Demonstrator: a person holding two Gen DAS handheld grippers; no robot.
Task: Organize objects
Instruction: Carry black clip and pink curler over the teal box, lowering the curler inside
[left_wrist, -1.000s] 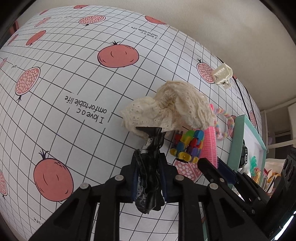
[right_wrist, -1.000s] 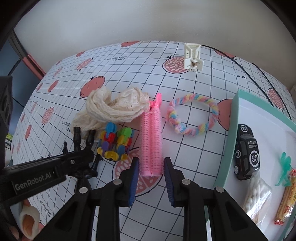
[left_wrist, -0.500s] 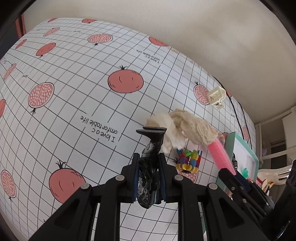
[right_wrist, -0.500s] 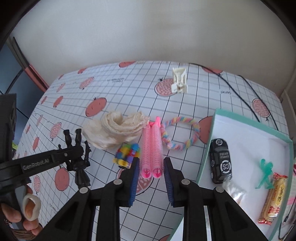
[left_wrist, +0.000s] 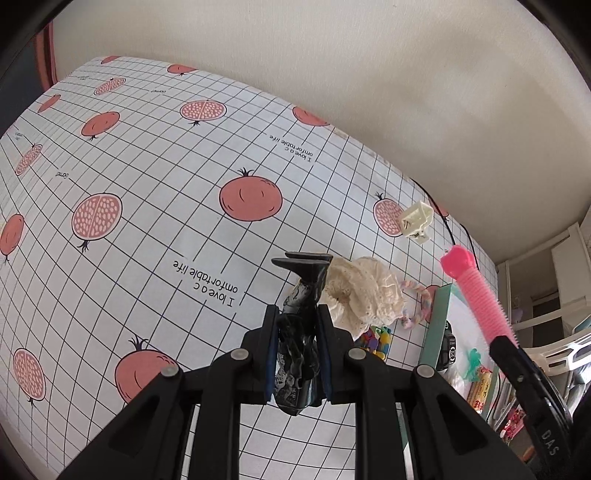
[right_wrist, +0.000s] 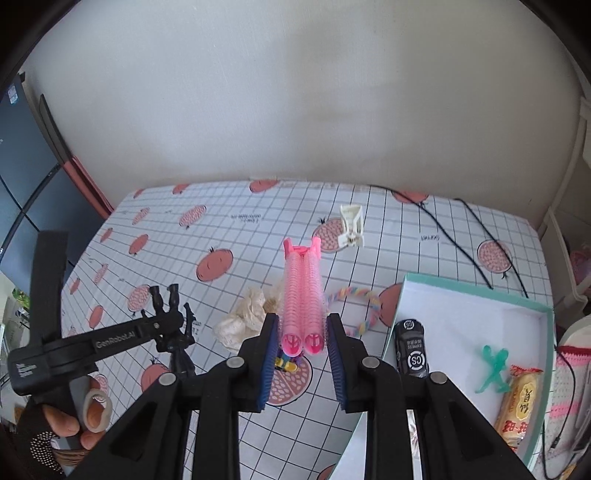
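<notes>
Pink ribbed hair rollers (right_wrist: 302, 306), two side by side, sit between the blue-padded fingers of the right gripper (right_wrist: 301, 349); the jaws look closed onto them, held up above the table with their far ends pointing toward the wall. In the other view, the left gripper (left_wrist: 298, 341) has its jaws clamped tight on a black toy figure (left_wrist: 300, 332), whose feet stick out forward beyond the fingertips. Just below the right gripper, a multicoloured block toy (right_wrist: 286, 363) lies on the pomegranate-print tablecloth (right_wrist: 229, 258). To the right stands a teal-rimmed white box (right_wrist: 476, 295) holding a black toy car (right_wrist: 411, 349), a green plastic figure (right_wrist: 493, 367) and a yellow snack packet (right_wrist: 519, 400). Beyond the block toy, a cream lace scrunchie (right_wrist: 245, 317) lies crumpled on the cloth, and a pastel rainbow hair ring (right_wrist: 356, 308) lies near the box's left wall. Farther back, a white claw clip (right_wrist: 351, 225) rests on a printed pomegranate, and black cables (right_wrist: 476, 236) run across the cloth's far right.
</notes>
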